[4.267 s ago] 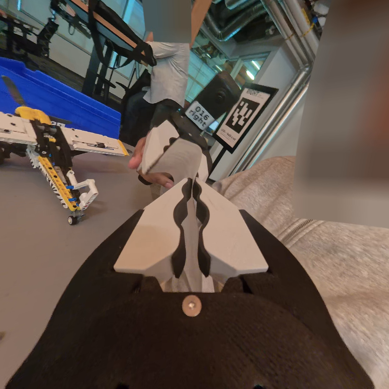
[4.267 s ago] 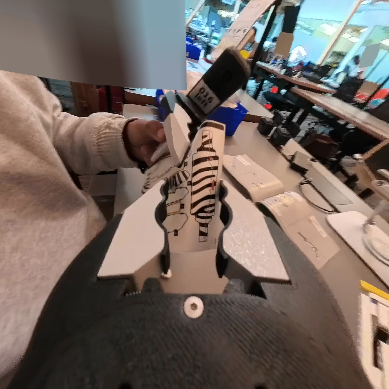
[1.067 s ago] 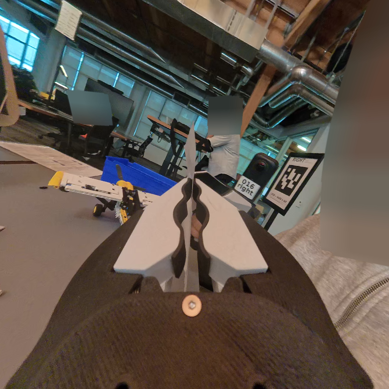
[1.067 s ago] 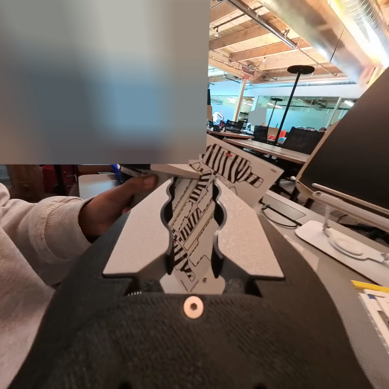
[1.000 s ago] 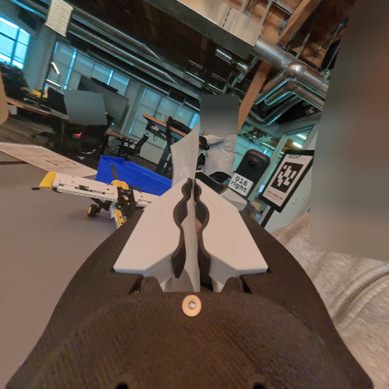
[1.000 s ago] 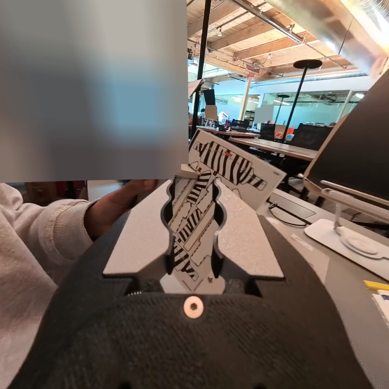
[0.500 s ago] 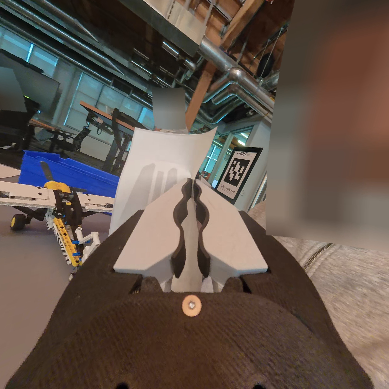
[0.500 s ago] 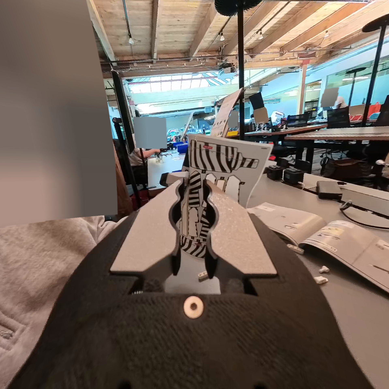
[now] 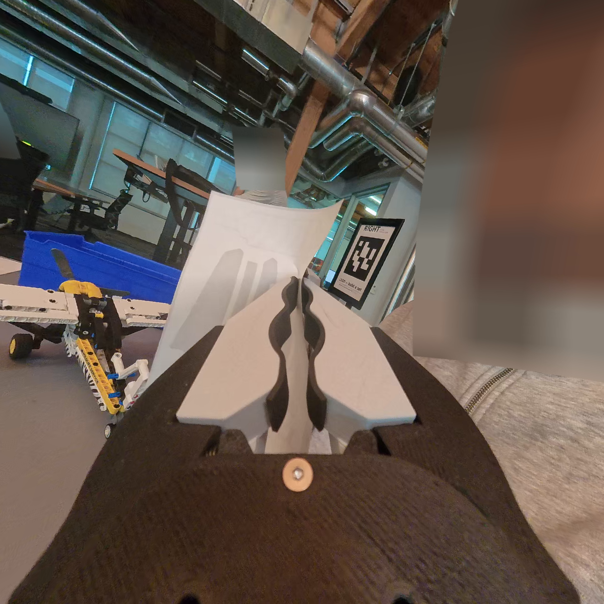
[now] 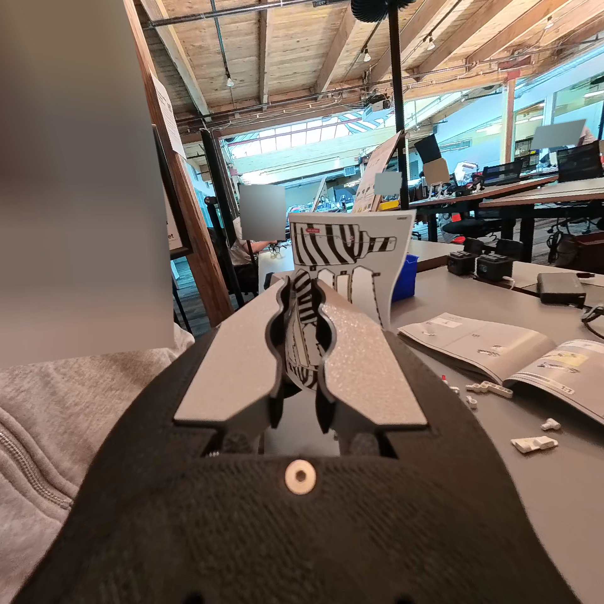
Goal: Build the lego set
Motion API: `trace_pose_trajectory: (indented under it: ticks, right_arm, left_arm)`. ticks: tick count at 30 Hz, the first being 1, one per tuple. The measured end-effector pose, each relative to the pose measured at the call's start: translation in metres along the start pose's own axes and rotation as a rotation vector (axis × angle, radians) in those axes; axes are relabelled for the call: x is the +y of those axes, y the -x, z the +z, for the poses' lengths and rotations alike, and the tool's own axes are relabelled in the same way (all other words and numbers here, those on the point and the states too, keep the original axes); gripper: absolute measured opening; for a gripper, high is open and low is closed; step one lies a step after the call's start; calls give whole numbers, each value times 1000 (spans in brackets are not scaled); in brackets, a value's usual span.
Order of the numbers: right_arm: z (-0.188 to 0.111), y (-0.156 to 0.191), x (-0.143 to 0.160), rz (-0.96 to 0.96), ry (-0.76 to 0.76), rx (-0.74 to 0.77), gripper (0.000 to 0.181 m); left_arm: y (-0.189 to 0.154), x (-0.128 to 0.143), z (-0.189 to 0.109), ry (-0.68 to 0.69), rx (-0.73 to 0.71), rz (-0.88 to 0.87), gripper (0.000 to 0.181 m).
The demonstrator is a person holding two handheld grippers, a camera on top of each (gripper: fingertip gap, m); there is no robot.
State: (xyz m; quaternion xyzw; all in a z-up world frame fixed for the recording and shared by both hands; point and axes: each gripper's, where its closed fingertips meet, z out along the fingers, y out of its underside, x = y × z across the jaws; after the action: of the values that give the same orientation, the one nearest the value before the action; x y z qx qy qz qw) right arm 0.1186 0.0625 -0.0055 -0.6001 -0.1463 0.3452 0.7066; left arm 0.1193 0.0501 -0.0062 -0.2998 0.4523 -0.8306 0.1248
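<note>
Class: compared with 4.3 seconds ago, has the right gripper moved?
Yes. The right gripper has swung right and levelled: the open instruction booklet on the table now sits farther right.

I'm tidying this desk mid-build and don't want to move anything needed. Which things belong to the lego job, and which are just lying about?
Part of the job:
- sticker sheet, pinched by both the left gripper and right gripper
- plane model
- instruction booklet
- loose white pieces
- blue bin

Just lying about:
- black boxes
- black adapter

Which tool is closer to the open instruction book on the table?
Right. The right tool, pinching the striped sticker sheet, has the instruction book just beside it. The left tool faces the lego plane; no book shows there.
</note>
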Motion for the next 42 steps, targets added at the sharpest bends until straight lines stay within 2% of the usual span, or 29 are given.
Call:
trace_pose_trajectory:
  ticks: [4, 14, 22, 27, 42]
  right_arm:
    - [-1, 1, 0, -10, 0, -11, 0]
    - [-2, 1, 0, -28, 6, -1, 0]
    - [-5, -10, -1, -139, 56, 143, 16]
    - [-2, 2, 0, -90, 47, 86, 16]
    - [-3, 5, -1, 7, 32, -5, 0]
  left_arm:
    - [1, -1, -1, -8, 3, -22, 0]
    - [4, 1, -1, 3, -22, -1, 0]
    - [3, -3, -4, 7, -105, 161, 0]
    - [-1, 2, 2, 51, -103, 192, 0]
    - [-4, 2, 2, 33, -50, 133, 0]
